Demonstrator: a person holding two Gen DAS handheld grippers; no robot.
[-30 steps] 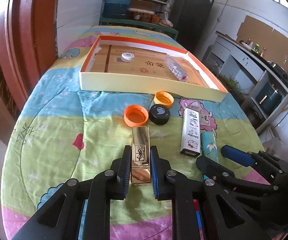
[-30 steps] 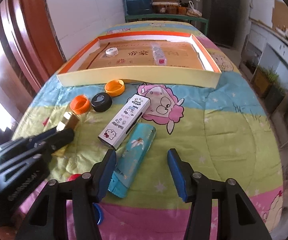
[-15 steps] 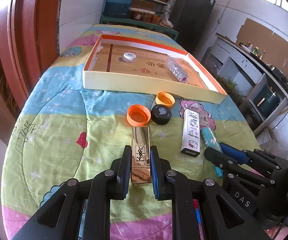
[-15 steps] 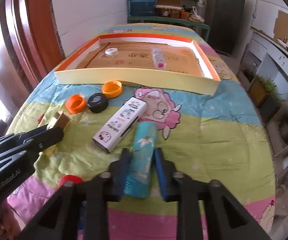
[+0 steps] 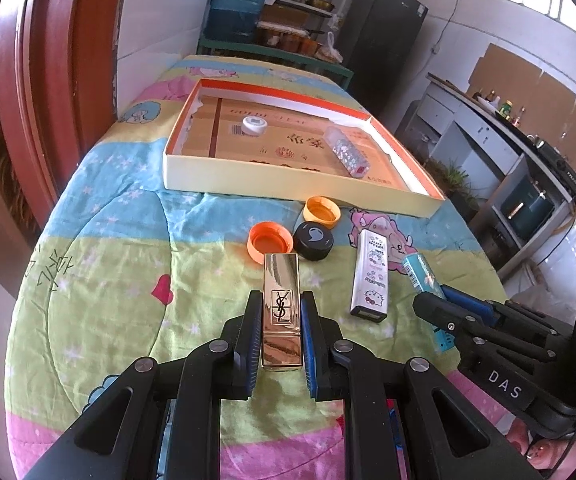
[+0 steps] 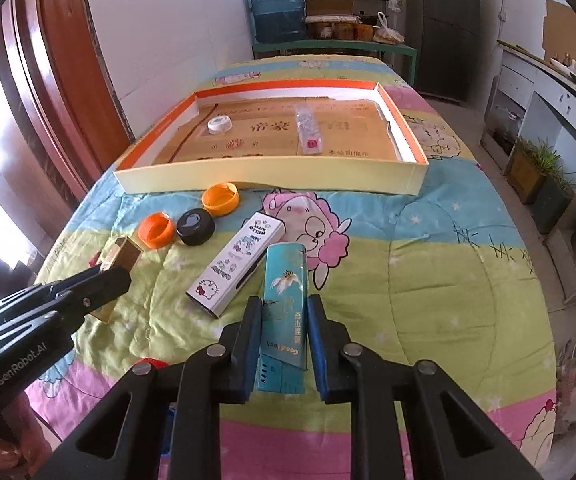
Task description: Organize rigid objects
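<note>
Gripping: left claw (image 5: 281, 332) gold case (image 5: 281, 308), right claw (image 6: 284, 332) teal box (image 6: 285, 300); three caps (image 6: 194, 227), maybe.

Two wrist fisheyes, close, angled down along each tool over the worktop (image 5: 99, 280); both face the tray (image 6: 271, 178) and share the caps (image 5: 269, 240).

A table (image 6: 448, 280) draped in a cartoon-print quilt carries a shallow cardboard tray (image 6: 271, 178) with orange rims at its far end. Nearer lie two orange caps (image 6: 154, 230) (image 6: 220, 199) flanking a black cap (image 6: 195, 227), with a white Hello Kitty box (image 6: 235, 264) lying flat just beside them.
</note>
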